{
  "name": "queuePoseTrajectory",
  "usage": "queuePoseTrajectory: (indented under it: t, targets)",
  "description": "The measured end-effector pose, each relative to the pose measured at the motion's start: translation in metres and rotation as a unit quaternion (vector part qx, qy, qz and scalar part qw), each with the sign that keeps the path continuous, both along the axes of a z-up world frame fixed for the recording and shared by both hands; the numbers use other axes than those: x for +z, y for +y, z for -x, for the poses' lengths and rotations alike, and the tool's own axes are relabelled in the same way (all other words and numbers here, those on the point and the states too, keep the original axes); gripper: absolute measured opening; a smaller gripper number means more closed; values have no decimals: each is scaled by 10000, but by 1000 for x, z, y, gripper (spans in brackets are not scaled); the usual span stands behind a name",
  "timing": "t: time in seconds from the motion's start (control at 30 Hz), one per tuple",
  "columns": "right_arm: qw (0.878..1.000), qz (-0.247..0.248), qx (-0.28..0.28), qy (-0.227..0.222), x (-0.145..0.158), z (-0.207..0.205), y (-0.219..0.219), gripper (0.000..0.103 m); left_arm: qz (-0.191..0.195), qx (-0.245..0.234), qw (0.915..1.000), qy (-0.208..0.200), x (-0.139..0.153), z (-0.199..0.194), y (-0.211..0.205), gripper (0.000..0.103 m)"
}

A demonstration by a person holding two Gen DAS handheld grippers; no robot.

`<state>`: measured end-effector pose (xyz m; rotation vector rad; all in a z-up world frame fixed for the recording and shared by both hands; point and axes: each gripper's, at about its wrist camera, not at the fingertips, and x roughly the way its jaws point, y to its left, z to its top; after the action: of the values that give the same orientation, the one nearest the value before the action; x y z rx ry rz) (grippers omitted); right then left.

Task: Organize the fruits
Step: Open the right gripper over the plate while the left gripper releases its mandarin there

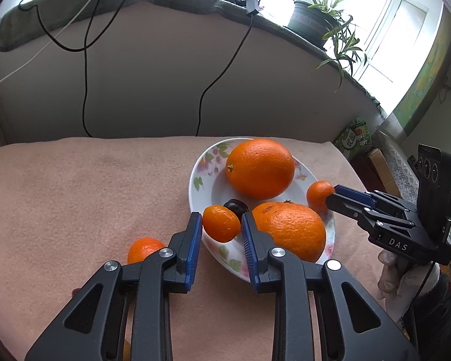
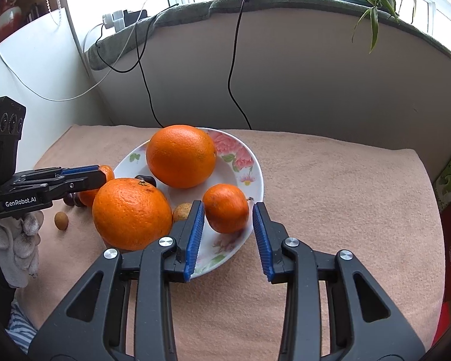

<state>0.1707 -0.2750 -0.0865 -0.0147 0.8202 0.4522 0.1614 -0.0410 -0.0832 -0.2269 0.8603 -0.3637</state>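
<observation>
Over the floral plate (image 2: 249,162), both hand-held grippers, lettered "DAS" (image 1: 398,244) and "GenRobot.AI" (image 2: 20,202), stand open around small mandarins

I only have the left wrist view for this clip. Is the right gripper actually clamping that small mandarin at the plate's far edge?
Observer: No. The right gripper is open around the small mandarin, with a clear gap at one pad.
Operator: Is anything hidden behind the near orange on the plate?
Observer: Yes, a small brownish fruit lies on the plate beside it.
Operator: Is any fruit off the plate besides the loose mandarin?
Observer: Yes, a round brown fruit lies on the cloth.
</observation>
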Motion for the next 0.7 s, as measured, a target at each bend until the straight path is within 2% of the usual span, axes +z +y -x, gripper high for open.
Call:
queuePoseTrajectory:
  t: [0.07, 0.2, 0.27, 0.33, 0.5, 0.7]
  targets:
    - [10000, 16, -3, -66, 2, 1, 1, 54, 0, -14, 10000, -18, 1, 1, 0, 38]
    - [9999, 6, 28, -123, 5, 4, 2, 66, -41, -3, 9999, -101, 4, 2, -2, 57]
    - [9999, -10, 20, -169, 6, 6, 2, 82, -72, 12, 9998, -171, 7, 3, -4, 65]
    - [9998, -28, 20, -199, 8, 8, 4, 88, -147, 39, 9996, -233, 9, 3, -5, 72]
    - [9998, 59, 25, -214, 9, 11, 9, 88, -393, 84, 9986, -342, 14, 5, -11, 78]
    - [9998, 12, -6, -220, 12, 16, 9, 88, -623, 148, 9967, -488, 20, 10, -13, 78]
